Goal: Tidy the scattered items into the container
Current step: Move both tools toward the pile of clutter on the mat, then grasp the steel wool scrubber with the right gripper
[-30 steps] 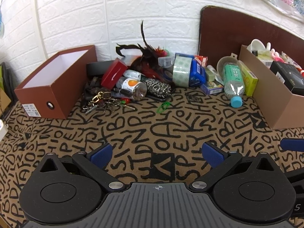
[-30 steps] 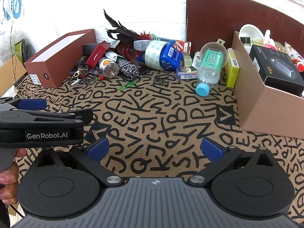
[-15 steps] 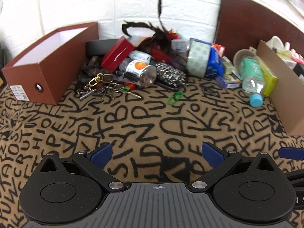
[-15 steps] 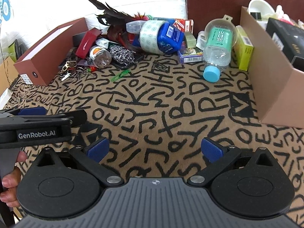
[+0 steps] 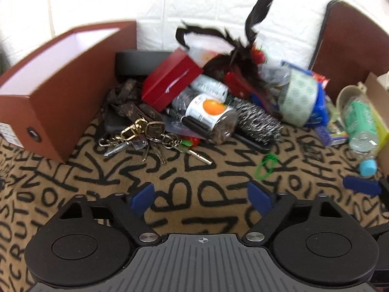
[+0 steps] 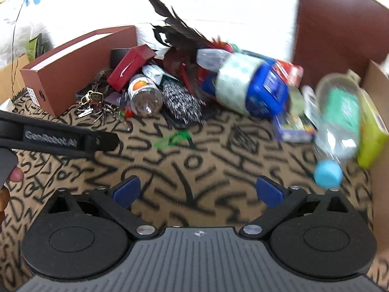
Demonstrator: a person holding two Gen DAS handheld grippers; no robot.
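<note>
Approaching: both my grippers near the pile, nothing picked up yet
Left gripper point(image 5: 201, 196): spread wide, empty
Right gripper point(image 6: 198, 189): spread wide, empty
Next: close on keys point(image 5: 155, 138), carry to brown box point(image 5: 60, 82)

A home room, cluttered.
Beside the brown headboard point(image 5: 350, 46): white brick-pattern wall point(image 5: 170, 12), letter-print blanket point(image 5: 194, 189), keys point(image 5: 145, 138), water bottle point(image 5: 362, 124).

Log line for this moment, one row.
left gripper: open, empty | right gripper: open, empty | keys, water bottle: on cloth | brown box: open
</note>
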